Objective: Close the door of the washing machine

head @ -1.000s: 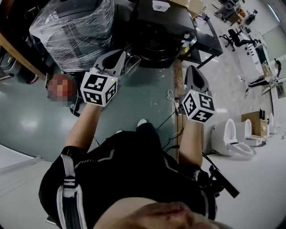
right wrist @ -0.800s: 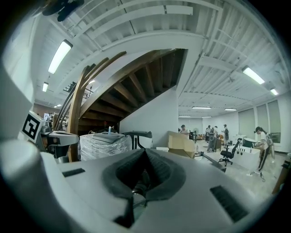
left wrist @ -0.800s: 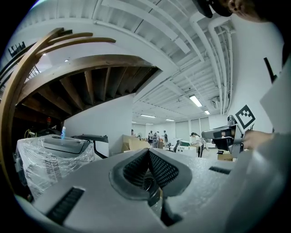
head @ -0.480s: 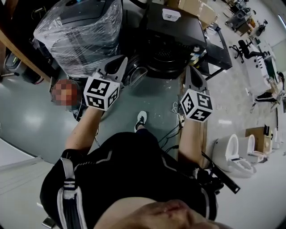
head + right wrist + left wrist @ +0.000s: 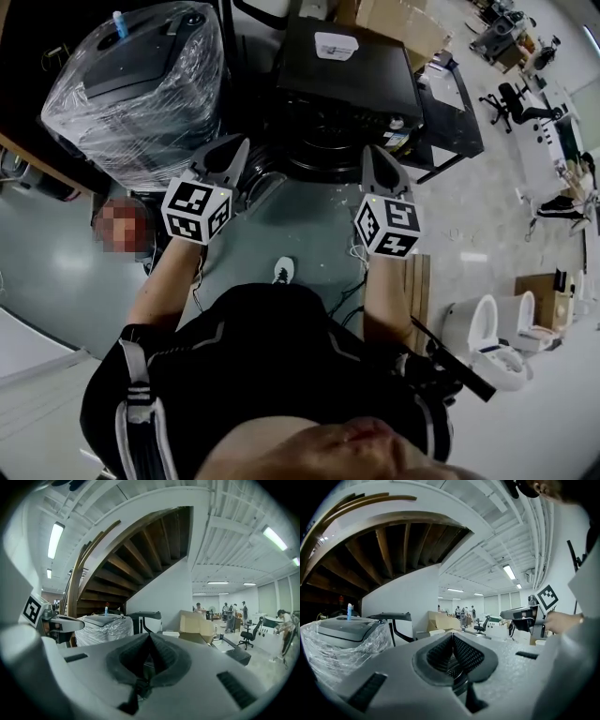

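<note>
A black front-loading washing machine [image 5: 349,70] stands ahead of me in the head view, its dark drum opening [image 5: 323,131] facing me. Its round door [image 5: 262,180] hangs open at the lower left of the opening, partly hidden behind my left gripper. My left gripper [image 5: 234,145] is shut and empty, a little short of the door. My right gripper [image 5: 373,155] is also shut and empty, in front of the machine's right side. In the left gripper view the jaws [image 5: 452,637] are pressed together; the same holds in the right gripper view [image 5: 150,637].
A machine wrapped in clear plastic [image 5: 131,84] stands left of the washer. Cardboard boxes [image 5: 394,19] lie behind it and a black stand [image 5: 450,103] sits to its right. White toilets [image 5: 487,337] stand at the far right. A cable [image 5: 356,253] trails on the grey floor.
Both grippers have moved forward toward the washing machine and a little down, staying shut. The washer and the wrapped machine now sit closer and more central in the head view.
</note>
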Motion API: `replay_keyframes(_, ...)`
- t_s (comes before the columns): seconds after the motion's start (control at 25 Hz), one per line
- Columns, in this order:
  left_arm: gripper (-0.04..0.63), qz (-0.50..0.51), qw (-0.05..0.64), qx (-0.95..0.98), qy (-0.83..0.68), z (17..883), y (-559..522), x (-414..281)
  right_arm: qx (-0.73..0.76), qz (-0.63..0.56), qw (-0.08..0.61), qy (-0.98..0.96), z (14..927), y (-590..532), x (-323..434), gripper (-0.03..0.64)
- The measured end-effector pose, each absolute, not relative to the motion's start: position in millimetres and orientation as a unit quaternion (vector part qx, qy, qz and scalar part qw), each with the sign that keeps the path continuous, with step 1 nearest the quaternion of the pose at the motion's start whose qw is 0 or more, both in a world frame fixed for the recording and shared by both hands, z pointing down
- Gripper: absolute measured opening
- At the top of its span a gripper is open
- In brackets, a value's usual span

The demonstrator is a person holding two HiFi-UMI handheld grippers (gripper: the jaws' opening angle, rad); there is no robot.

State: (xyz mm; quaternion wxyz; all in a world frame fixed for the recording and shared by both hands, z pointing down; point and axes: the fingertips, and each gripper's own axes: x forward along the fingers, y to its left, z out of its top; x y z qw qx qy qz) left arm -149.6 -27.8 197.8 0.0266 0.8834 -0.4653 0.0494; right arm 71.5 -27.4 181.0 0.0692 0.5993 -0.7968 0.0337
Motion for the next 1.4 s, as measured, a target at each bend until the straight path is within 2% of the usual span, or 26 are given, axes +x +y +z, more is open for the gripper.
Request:
replay_keyframes(0.36,0.005,0.086,0.03,0.879,-0.469,219.6,-109.0,-114.1,0.585,0.053,0.074,-0.806,209.0,-101.5,113.5,0.005)
replay_keyframes(0.64,0.006,0.091,0.041,0.888,-0.45,236.9,-148.7,-109.5,0.589,0.062,0.075,-0.802,225.7,-134.9,111.3,0.005)
replay_keyframes(0.96,0.006,0.129,0.067,0.895,-0.422,282.4,-188.3,-149.2,0.606,0.096,0.096,-0.784,268.2,-155.8,62.2,0.006)
replay_keyframes(1.08,0.005,0.15,0.077,0.9,-0.403,303.0,-197.0,-167.5,0.606,0.115,0.119,-0.778,292.5,-160.3,39.4,0.046)
replay_keyframes(1.32,0.008,0.196,0.108,0.907,-0.357,356.1,-210.9,-195.3,0.608,0.169,0.148,-0.762,350.6,-166.2,-1.4,0.063)
replay_keyframes(1.4,0.044,0.22,0.123,0.907,-0.338,379.4,-213.1,-199.9,0.6,0.191,0.154,-0.761,372.4,-166.2,-17.7,0.075)
